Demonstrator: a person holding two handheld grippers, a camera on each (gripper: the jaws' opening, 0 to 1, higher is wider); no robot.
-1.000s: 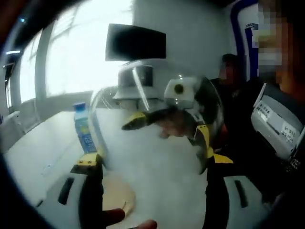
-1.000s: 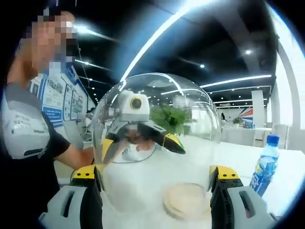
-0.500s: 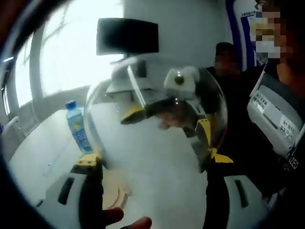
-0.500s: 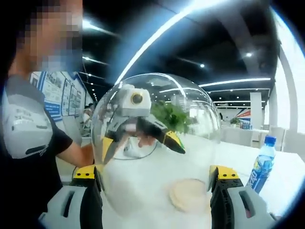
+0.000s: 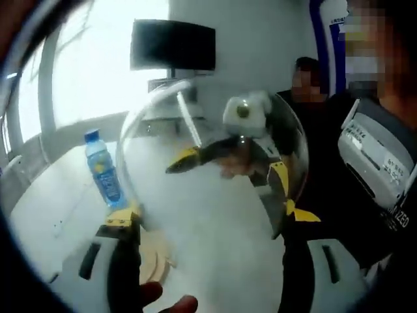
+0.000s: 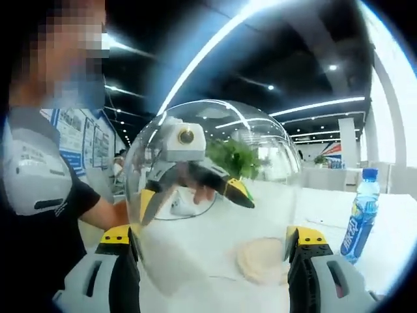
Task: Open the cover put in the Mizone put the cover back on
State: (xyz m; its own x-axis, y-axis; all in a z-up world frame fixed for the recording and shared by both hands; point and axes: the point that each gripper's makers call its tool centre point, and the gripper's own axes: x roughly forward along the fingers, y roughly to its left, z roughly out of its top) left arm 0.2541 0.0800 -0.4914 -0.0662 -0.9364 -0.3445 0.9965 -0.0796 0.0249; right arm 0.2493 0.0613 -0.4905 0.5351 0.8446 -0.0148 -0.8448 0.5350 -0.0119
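Both jaw pairs clamped on the clear dome cover (image 5: 208,163), one gripper each side, dome held up off the white table (image 5: 215,228). In the left gripper view, left gripper (image 5: 207,225) grips the rim at 6 o'clock; right gripper (image 5: 221,153) reads through the plastic, distorted. Mizone bottle (image 5: 104,171) stands at 9 o'clock, apart from the dome. Round wooden base (image 5: 156,264) at 7 o'clock, half hidden behind the left jaw. In the right gripper view, right gripper (image 6: 212,244) holds the cover (image 6: 212,189); left gripper (image 6: 195,189) seen through it. Base (image 6: 260,259) at 5 o'clock, partly cut by the jaw. Bottle (image 6: 359,218) at 3 o'clock, open tabletop (image 6: 326,215) between them.
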